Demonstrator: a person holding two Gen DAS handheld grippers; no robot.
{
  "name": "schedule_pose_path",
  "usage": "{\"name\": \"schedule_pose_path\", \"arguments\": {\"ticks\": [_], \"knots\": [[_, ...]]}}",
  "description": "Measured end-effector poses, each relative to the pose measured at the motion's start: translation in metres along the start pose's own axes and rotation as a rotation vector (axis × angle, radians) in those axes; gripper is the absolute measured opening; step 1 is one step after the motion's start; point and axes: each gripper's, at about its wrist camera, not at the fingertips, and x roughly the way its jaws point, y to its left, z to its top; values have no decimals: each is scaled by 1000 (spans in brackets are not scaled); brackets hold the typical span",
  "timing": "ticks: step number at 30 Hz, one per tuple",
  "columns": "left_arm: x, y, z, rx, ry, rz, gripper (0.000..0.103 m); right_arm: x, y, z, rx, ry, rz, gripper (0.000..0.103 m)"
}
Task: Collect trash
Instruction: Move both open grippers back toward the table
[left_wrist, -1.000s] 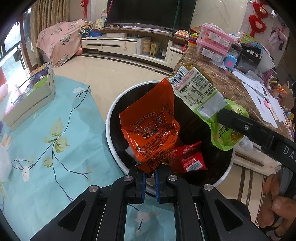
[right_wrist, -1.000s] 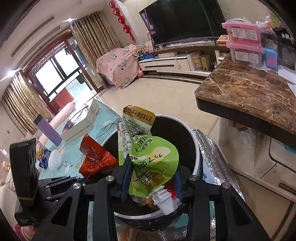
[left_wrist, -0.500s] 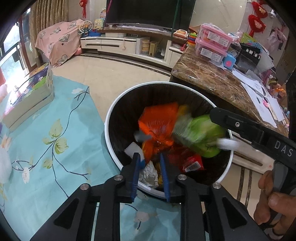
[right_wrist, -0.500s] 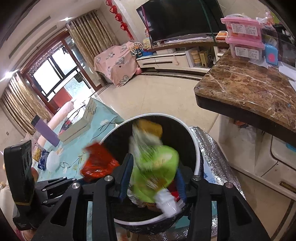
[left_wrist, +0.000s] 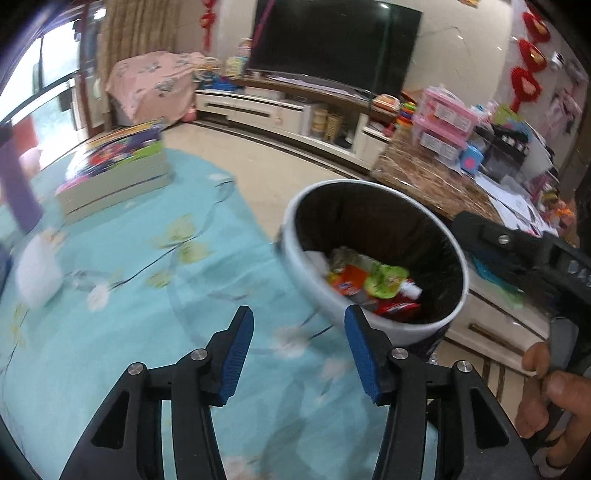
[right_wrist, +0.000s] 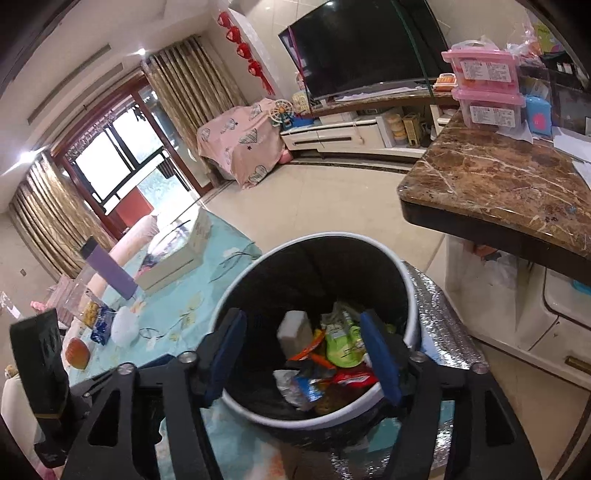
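A round white-rimmed bin (left_wrist: 295, 225) with a black liner stands beside the blue flowered tablecloth (left_wrist: 129, 295). The orange wrapper (left_wrist: 349, 280) and the green pouch (left_wrist: 384, 282) lie inside it among other trash; they also show in the right wrist view as the orange wrapper (right_wrist: 308, 349) and green pouch (right_wrist: 341, 345). My left gripper (left_wrist: 299, 350) is open and empty over the cloth, left of the bin. My right gripper (right_wrist: 303, 350) is open and empty above the bin (right_wrist: 410, 295).
On the cloth lie a boxed book (left_wrist: 118, 170), a purple bottle (right_wrist: 109, 269), a white tissue (left_wrist: 37, 273), a blue snack packet (right_wrist: 99, 323) and an orange fruit (right_wrist: 77, 352). A marble counter (right_wrist: 509, 192) with pink boxes (right_wrist: 487, 85) stands at the right.
Both grippers opened and let go: the orange wrapper and the green pouch dropped into the bin. The left gripper then drew back and left, over the cloth.
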Motion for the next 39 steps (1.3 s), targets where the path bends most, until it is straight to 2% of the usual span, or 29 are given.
{"name": "schedule_pose_path", "arguments": {"ticks": [2, 9, 13, 21, 28, 31, 39], "knots": [[-10, 10, -10, -22, -19, 30, 56, -2, 10, -5, -10, -5, 14, 75], [-47, 55, -45, -149, -67, 98, 57, 1, 57, -25, -75, 4, 77, 84], [-70, 77, -62, -205, -107, 167, 64, 6, 79, -36, -105, 6, 101, 94], [-96, 109, -91, -303, -111, 248, 66, 30, 119, -66, -137, 78, 168, 94], [-113, 125, -102, -340, -112, 305, 67, 52, 151, -89, -199, 137, 200, 94], [-119, 131, -104, -356, -105, 334, 74, 59, 161, -95, -219, 148, 210, 94], [-134, 154, -116, -397, -115, 381, 75, 76, 188, -107, -270, 177, 242, 94]]}}
